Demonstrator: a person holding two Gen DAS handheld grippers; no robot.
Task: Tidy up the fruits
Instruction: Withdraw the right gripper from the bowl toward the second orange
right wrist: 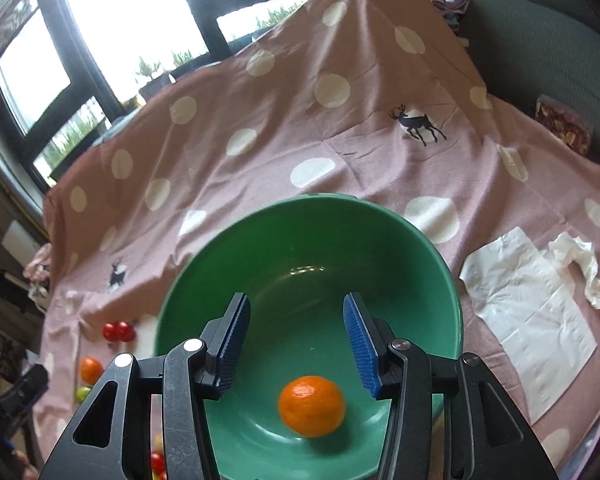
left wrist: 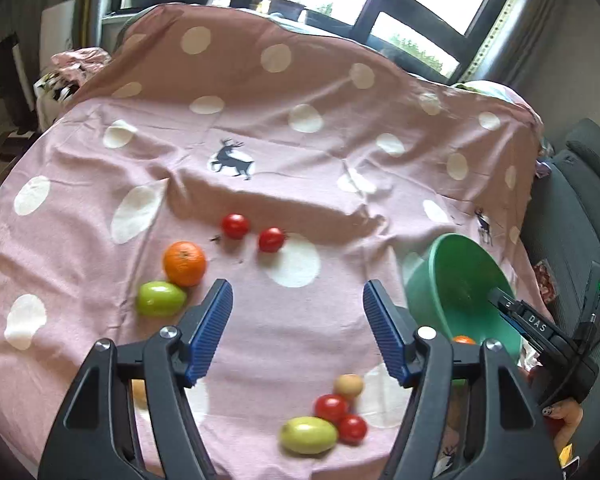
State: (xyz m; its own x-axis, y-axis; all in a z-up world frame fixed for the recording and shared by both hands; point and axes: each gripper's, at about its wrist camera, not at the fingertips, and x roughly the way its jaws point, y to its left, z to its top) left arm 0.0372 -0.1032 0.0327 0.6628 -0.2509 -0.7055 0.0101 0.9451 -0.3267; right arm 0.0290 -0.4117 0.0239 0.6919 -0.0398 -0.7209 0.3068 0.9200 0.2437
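While both claws gape empty, right claw [right wrist: 296,344] over green bowl [right wrist: 380,236], one orange [right wrist: 311,406] inside.

A green bowl [right wrist: 420,264] sits on the pink spotted cloth with one orange mandarin [right wrist: 311,406] lying loose in its bottom. On the cloth beside the bowl lie a second mandarin [left wrist: 184,263] touching a green fruit [left wrist: 160,298], with two red tomatoes [left wrist: 235,226] just beyond them. Nearer the camera, a yellow-green fruit [left wrist: 308,435], two more tomatoes [left wrist: 331,408] and a small tan fruit [left wrist: 349,385] are clustered together.
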